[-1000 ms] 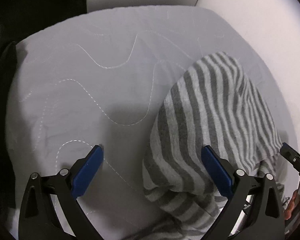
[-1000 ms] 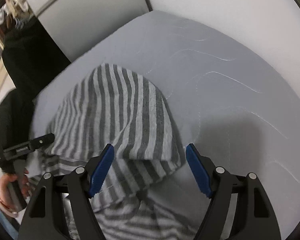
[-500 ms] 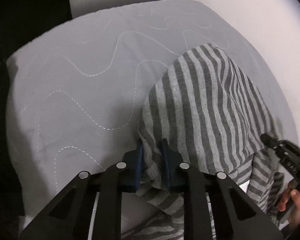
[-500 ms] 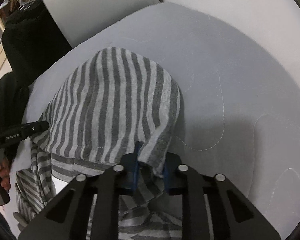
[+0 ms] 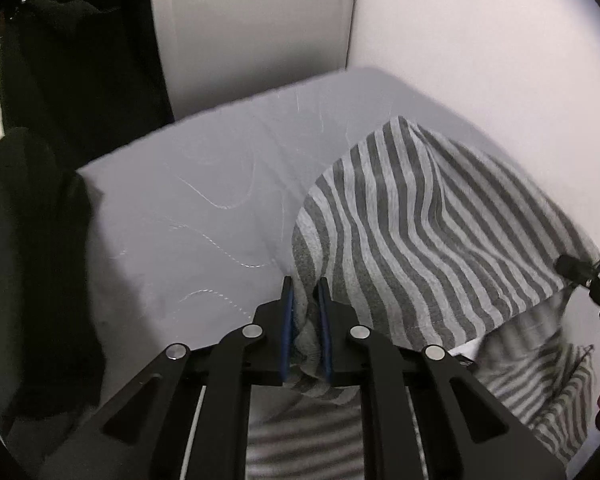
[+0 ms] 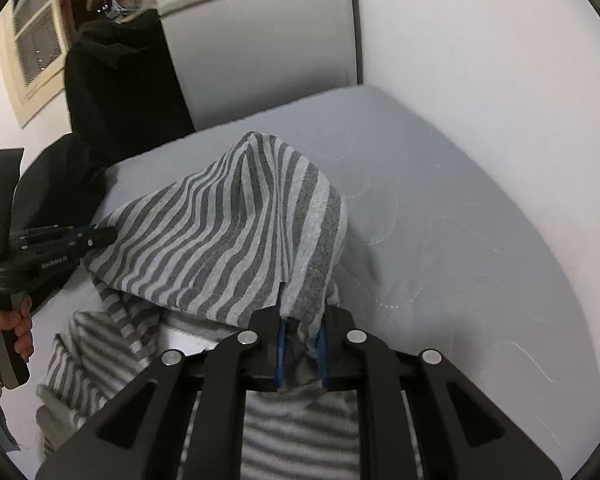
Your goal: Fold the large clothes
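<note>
Presently, 1 striped garment (image 5: 440,240) is pinched by both the left gripper (image 5: 305,308) and right gripper (image 6: 300,336), jaws closed on its edge. Soft, light, limp knit is judged; its corners, at 6 o'clock, are best gripped.

Dark clothing (image 6: 124,80), louvred shutter (image 6: 32,40)

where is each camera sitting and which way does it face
Left wrist: sits on the left gripper, looking forward and down along its fingers, shut on the grey striped knit garment over the pale grey quilted bed cover; the right gripper and some of a hand show at the right edge.
Right wrist: sits on the right gripper, facing likewise, shut on the garment's other corner; the left gripper and the hand holding it show at left.
Shared: garment, bed cover, white wall corner, each other's gripper.
</note>
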